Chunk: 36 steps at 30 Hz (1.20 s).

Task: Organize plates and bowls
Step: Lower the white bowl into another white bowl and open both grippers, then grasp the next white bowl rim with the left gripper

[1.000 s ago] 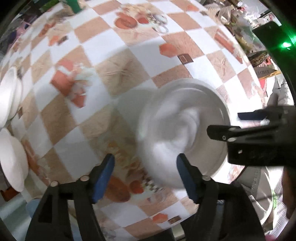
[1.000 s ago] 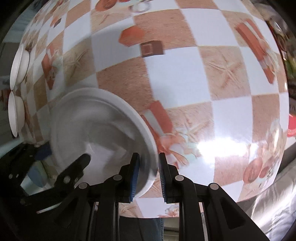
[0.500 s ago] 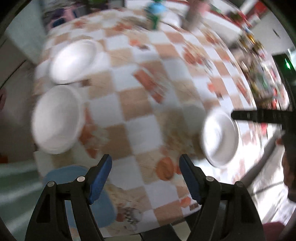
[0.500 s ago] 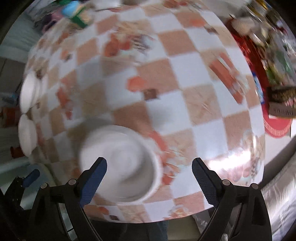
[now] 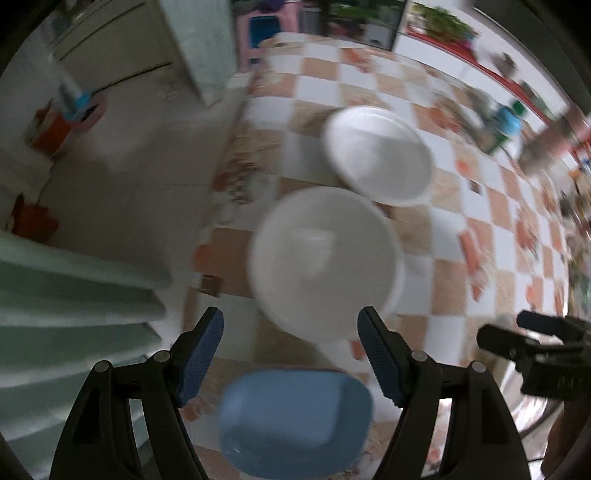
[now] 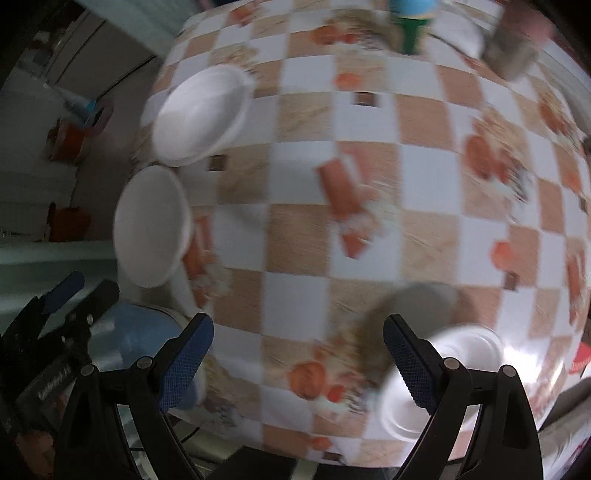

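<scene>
Two white bowls sit near the table's left edge: a near bowl (image 5: 325,254) and a far bowl (image 5: 380,155). They also show in the right wrist view, near bowl (image 6: 151,225) and far bowl (image 6: 201,114). My left gripper (image 5: 290,350) is open and empty, hovering just short of the near bowl. My right gripper (image 6: 297,360) is open and empty above the checkered tablecloth (image 6: 369,184). A white plate (image 6: 439,384) lies at the table's front right, partly behind my right fingers. The views are blurred.
A blue plastic stool (image 5: 295,417) stands below the table edge under my left gripper. A green and blue bottle (image 6: 412,22) and other clutter stand at the table's far side. The floor (image 5: 129,166) lies to the left.
My right gripper let go of the white plate, opened wide and pulled back. My left gripper swung left from the plate to the two bowls at the table's left edge.
</scene>
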Each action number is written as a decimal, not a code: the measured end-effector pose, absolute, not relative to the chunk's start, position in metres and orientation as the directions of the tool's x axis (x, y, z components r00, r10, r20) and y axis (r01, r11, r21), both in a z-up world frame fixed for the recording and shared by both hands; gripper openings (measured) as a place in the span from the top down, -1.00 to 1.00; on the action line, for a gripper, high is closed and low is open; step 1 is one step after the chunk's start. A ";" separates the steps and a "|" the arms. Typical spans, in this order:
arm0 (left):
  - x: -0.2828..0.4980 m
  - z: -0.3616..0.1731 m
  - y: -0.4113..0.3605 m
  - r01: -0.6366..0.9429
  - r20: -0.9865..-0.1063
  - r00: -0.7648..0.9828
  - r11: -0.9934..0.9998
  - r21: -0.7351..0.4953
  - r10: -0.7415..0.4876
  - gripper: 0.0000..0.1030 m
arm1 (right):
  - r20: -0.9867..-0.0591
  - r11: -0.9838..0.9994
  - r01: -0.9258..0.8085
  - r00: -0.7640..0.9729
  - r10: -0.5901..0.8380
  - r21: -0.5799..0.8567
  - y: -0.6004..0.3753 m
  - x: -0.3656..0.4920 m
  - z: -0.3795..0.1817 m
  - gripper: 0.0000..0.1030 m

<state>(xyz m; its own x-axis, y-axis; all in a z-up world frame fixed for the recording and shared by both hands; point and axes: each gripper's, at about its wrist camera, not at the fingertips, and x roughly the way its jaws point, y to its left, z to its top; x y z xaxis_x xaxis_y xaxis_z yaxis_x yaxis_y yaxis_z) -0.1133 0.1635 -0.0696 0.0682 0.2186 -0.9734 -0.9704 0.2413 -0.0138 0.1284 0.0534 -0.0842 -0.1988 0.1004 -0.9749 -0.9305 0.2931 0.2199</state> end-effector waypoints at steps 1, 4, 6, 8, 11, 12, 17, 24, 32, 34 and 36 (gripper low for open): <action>-0.116 -0.071 0.167 -0.973 -0.974 0.064 0.230 -0.012 0.219 -0.52 | -0.975 0.282 -0.934 -0.200 0.095 0.219 0.060 0.122 -0.086 -0.83; -0.123 -0.077 0.175 -0.979 -0.976 0.048 0.205 -0.003 0.214 -0.52 | -0.977 0.251 -0.944 -0.197 0.083 0.212 0.077 0.105 -0.093 -0.83; -0.124 -0.083 0.180 -0.981 -0.977 0.036 0.196 0.006 0.208 -0.52 | -0.979 0.233 -0.951 -0.191 0.072 0.203 0.088 0.096 -0.099 -0.83; -0.127 -0.087 0.185 -0.981 -0.978 0.030 0.196 0.011 0.205 -0.52 | -0.981 0.222 -0.955 -0.186 0.061 0.195 0.096 0.089 -0.104 -0.83; -0.125 -0.094 0.190 -0.978 -0.980 0.025 0.207 0.017 0.199 -0.52 | -0.981 0.221 -0.956 -0.188 0.045 0.193 0.106 0.082 -0.111 -0.83; -0.123 -0.098 0.193 -0.977 -0.981 0.017 0.213 0.026 0.196 -0.52 | -0.981 0.220 -0.956 -0.188 0.040 0.193 0.109 0.079 -0.113 -0.83; -0.123 -0.113 0.202 -0.976 -0.983 -0.009 0.212 0.049 0.184 -0.52 | -0.984 0.197 -0.964 -0.176 0.016 0.176 0.127 0.068 -0.125 -0.83; -0.123 -0.132 0.213 -0.973 -0.986 -0.032 0.220 0.067 0.162 -0.52 | -0.986 0.188 -0.969 -0.165 -0.008 0.161 0.146 0.056 -0.142 -0.83; -0.121 -0.150 0.224 -0.974 -0.990 -0.039 0.216 0.068 0.138 -0.51 | -0.985 0.213 -0.963 -0.171 -0.008 0.165 0.164 0.054 -0.161 -0.83; -0.119 -0.156 0.226 -0.973 -0.992 -0.037 0.223 0.064 0.122 -0.22 | -0.986 0.209 -0.965 -0.164 -0.005 0.160 0.168 0.053 -0.164 -0.76; -0.114 -0.161 0.228 -0.974 -0.996 0.002 0.226 0.018 0.088 0.12 | -0.987 0.213 -0.965 -0.161 -0.005 0.156 0.169 0.051 -0.166 -0.12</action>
<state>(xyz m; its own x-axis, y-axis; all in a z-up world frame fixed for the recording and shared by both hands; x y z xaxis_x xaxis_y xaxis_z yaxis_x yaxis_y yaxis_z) -0.1144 0.2284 -0.1611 0.0016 0.0877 -0.9961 -0.9740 0.2258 0.0183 0.0515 0.1686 -0.1660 -0.1607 -0.0050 -0.9870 -0.9646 0.2125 0.1560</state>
